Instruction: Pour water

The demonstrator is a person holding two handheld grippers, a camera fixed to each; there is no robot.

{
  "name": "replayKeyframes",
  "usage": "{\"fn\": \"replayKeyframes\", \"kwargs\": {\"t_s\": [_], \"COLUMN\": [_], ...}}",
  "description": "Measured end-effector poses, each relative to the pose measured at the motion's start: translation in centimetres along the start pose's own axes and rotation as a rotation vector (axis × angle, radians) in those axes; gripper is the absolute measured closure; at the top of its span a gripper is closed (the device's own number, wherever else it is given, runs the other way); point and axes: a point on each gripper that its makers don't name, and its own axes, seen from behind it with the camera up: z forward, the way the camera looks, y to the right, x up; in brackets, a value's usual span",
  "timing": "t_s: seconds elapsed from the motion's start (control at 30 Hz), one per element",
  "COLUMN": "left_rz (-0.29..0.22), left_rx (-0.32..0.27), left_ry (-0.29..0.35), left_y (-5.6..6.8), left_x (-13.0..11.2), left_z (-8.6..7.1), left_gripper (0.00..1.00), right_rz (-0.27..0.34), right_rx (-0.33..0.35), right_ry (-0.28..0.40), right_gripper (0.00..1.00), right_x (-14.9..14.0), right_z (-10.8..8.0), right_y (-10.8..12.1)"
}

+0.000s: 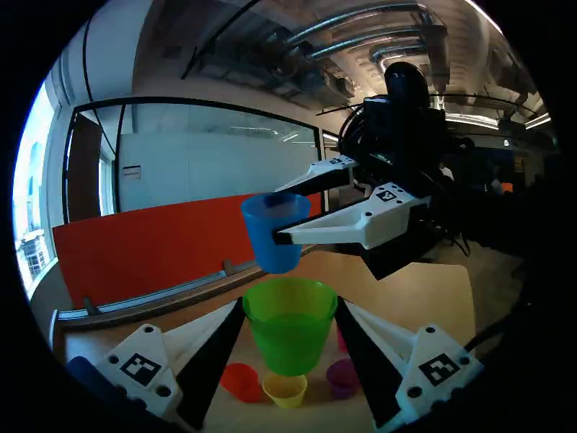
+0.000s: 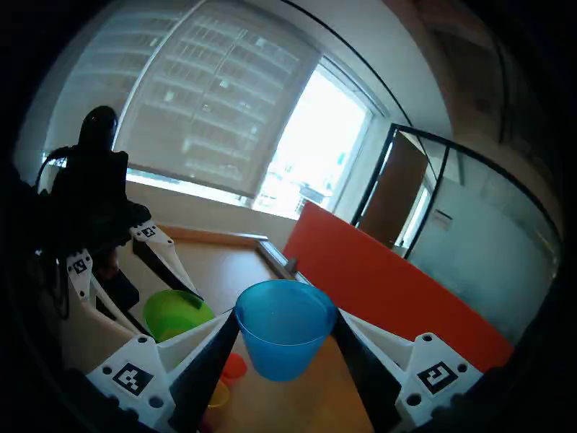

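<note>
left gripper (image 1: 288, 307), right gripper (image 2: 285, 317): white fingers (image 1: 180, 346), black inner pads (image 1: 216, 353), square black-white markers (image 1: 140, 368), screws (image 1: 150, 332); black housing (image 1: 404, 123), cables (image 1: 352, 124).

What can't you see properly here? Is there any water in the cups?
- Water in the blue cup: right gripper view, the see-through plastic and window glare make it impossible to tell.
- Purple cup: left gripper view, partly hidden behind the left claw.
- Red cup: left gripper view, partly behind that claw too.

Five cups: one blue cup (image 2: 285, 328), one green cup (image 1: 290, 325), and below the green, a red cup (image 1: 241, 381) at 7 o'clock, a yellow cup (image 1: 285, 390) at 6 and a purple cup (image 1: 342, 377) at 5. Two grippers: left gripper (image 1: 289, 303), right gripper (image 2: 285, 317). One table (image 1: 425, 289).
</note>
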Motion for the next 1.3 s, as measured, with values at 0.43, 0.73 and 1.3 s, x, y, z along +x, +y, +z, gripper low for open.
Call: {"fn": "replayKeyframes", "kwargs": {"t_s": [0.43,0.73,1.3], "left_rz": [-0.01,-0.013,0.005], "left_rx": [0.002,-0.009,-0.033], "left_ry": [-0.023,-0.049,-0.141], "left_y": [-0.1,0.1,1.2], "left_x": [-0.5,-1.1,-4.4], "left_z": [-0.1,0.1,0.4], "left_gripper": [0.11,0.11,0.11], "right_rz": [0.211,0.238,0.244], "right_rx": [0.017,0.021,0.043], "right_ry": [-0.015,-0.042,-0.135], "right_gripper": [0.08,0.08,0.08], "right_x": [-1.2,-2.1,-7.0], "right_z": [-0.5,-0.8,-1.8], "right_y": [-0.2,-0.3,-1.3]}}
